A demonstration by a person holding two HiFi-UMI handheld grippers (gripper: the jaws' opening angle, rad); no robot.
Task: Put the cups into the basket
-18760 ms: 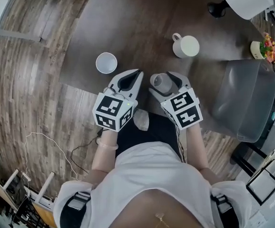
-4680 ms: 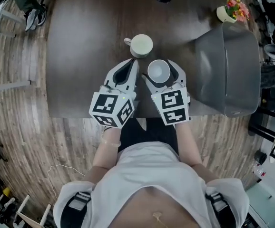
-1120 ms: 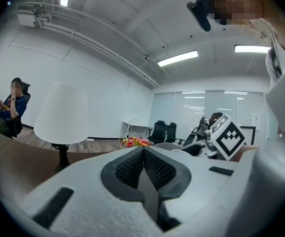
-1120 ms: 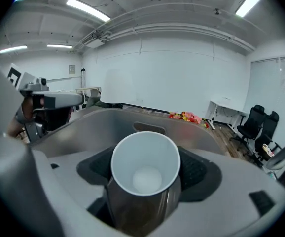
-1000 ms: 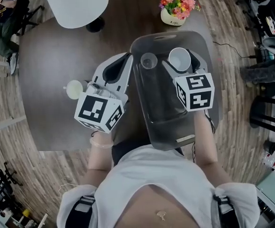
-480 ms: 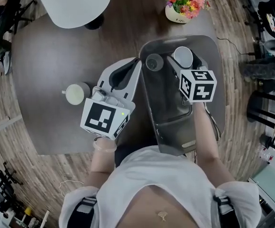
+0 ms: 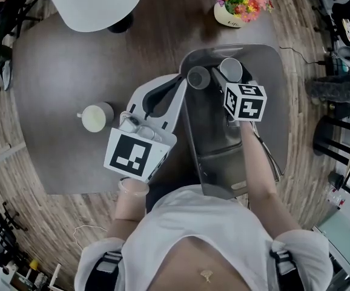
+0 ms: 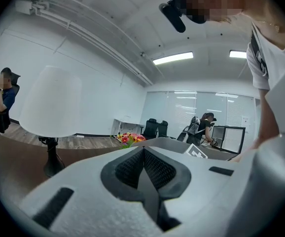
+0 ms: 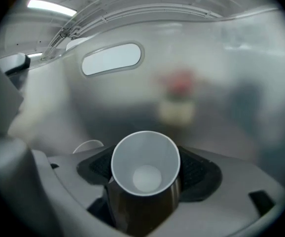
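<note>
Head view: from my remote seat, the dark table (image 7: 60, 59) fills the frame, with the grey basket (image 7: 211, 132) standing on its right half and a white lamp (image 7: 93, 2) at the far left.

The left gripper (image 7: 172, 86) hangs above the table just beside the basket's left wall. In the left gripper view its jaws are pressed together with nothing between them. The right gripper (image 7: 231, 77) reaches down inside the basket at its far end. In the right gripper view its jaws stand wide and are clamped on a cup (image 9: 145, 164), steel outside and white within, mouth up.

A clear cup (image 7: 198, 77) already sits in the basket, just beside the held one. A mug (image 7: 94, 117) waits on the table, well apart from the basket on the left.

I judge the task about halfway: one cup is in, a second is being placed, the mug is not yet touched. I cannot tell whether the held cup's base has reached the basket floor.

Next, as I see it, the cup must settle upright beside the clear one without knocking it. Then the right jaws must let go and lift out clear of the wall. The mug should come after that, and the idle left gripper is the nearer one.
</note>
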